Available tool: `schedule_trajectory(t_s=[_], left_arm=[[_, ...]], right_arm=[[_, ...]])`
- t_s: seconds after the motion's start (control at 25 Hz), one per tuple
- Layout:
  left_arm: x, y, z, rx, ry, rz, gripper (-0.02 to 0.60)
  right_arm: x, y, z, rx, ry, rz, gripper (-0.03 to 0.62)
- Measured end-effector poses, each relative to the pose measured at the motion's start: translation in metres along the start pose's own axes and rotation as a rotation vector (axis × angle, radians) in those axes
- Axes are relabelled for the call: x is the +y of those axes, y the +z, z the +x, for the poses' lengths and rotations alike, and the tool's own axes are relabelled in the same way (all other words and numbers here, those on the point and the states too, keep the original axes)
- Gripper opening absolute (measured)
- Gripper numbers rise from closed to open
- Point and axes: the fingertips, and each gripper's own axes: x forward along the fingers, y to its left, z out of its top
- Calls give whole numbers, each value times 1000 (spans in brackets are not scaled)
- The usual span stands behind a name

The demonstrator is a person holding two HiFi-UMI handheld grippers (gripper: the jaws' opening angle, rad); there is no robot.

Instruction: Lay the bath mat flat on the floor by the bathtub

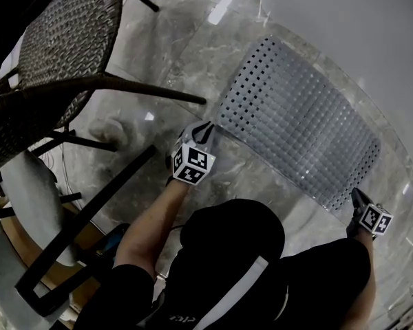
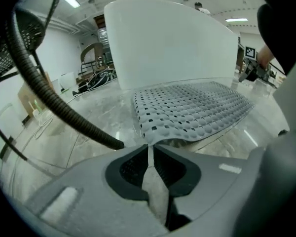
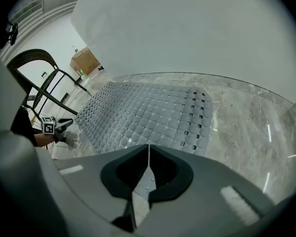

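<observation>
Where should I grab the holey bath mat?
By its near corners, coming from the side away from the bathtub. The bath mat is thin and bendy, so an edge slips between jaws; the left gripper and right gripper pinch there.

Person: black top (image 1: 224, 243), white diagonal stripe (image 1: 237, 291), black sleeves (image 1: 120, 287). Left gripper (image 1: 208, 128), right gripper (image 1: 356, 194): grey bodies, black-and-white marker cubes (image 1: 191, 163).

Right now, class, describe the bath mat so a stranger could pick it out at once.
Find the white bathtub; on the marble floor beside it is spread the bath mat. It is a pale grey sheet of bumps and holes, unlike the dark woven chair nearby.
</observation>
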Motion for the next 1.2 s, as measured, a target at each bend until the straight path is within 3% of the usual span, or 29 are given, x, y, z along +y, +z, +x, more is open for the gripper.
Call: schedule_trajectory(t_s=[0.24, 0.36, 0.44, 0.68, 0.88, 1.08, 1.2], left_arm=[[20, 2, -2, -40, 14, -252, 40], [17, 2, 6, -35, -59, -454, 32], [8, -2, 6, -37, -100, -543, 29], [-4, -7, 3, -61, -134, -627, 40], [-3, -3, 2, -96, -156, -680, 89], [-13, 1, 11, -115, -259, -806, 150], [-15, 3, 17, -114, -297, -838, 175]], right_arm=[[0, -2, 2, -6, 4, 9, 9], [2, -1, 1, -7, 5, 4, 9], [-1, -1, -2, -6, -2, 4, 9], [-3, -1, -4, 0, -11, 6, 9], [2, 4, 0, 6, 0, -8, 9], [1, 3, 2, 20, -2, -22, 9], [0, 2, 2, 28, -3, -27, 9]])
